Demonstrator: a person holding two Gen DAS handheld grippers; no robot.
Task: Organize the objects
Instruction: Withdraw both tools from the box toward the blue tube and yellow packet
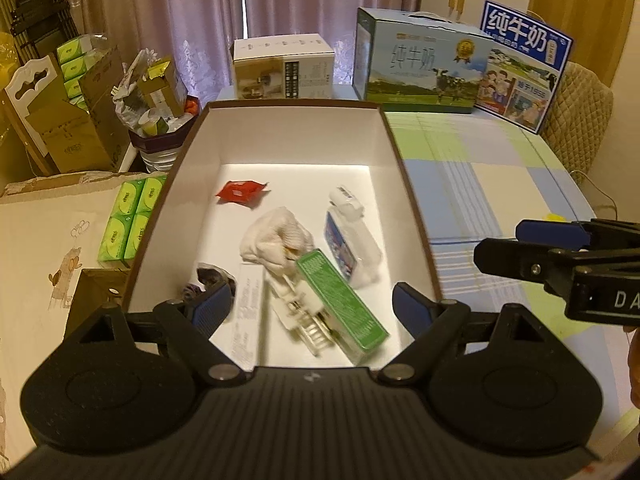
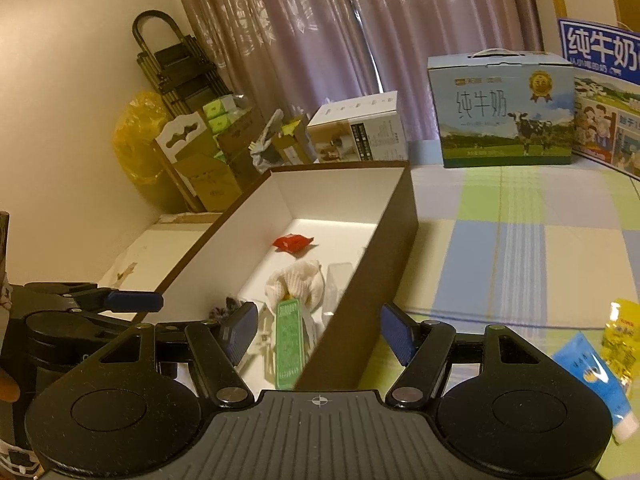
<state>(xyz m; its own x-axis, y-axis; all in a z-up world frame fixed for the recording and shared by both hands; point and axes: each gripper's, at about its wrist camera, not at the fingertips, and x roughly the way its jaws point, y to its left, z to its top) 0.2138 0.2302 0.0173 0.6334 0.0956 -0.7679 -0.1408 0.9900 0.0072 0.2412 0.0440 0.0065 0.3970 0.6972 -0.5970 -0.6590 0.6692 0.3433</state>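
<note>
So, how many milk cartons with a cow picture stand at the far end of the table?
1: the light blue milk carton stands behind the open box. The darker blue milk box stands to its right.

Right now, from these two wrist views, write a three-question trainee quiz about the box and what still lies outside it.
1. True or false: the red packet lies inside the open box.
2. Which item is still out on the tablecloth? A. green carton B. blue tube C. white cloth
3. Fill in: the left hand-held gripper holds ____.

Key: 1 true; 2 B; 3 nothing.
</note>
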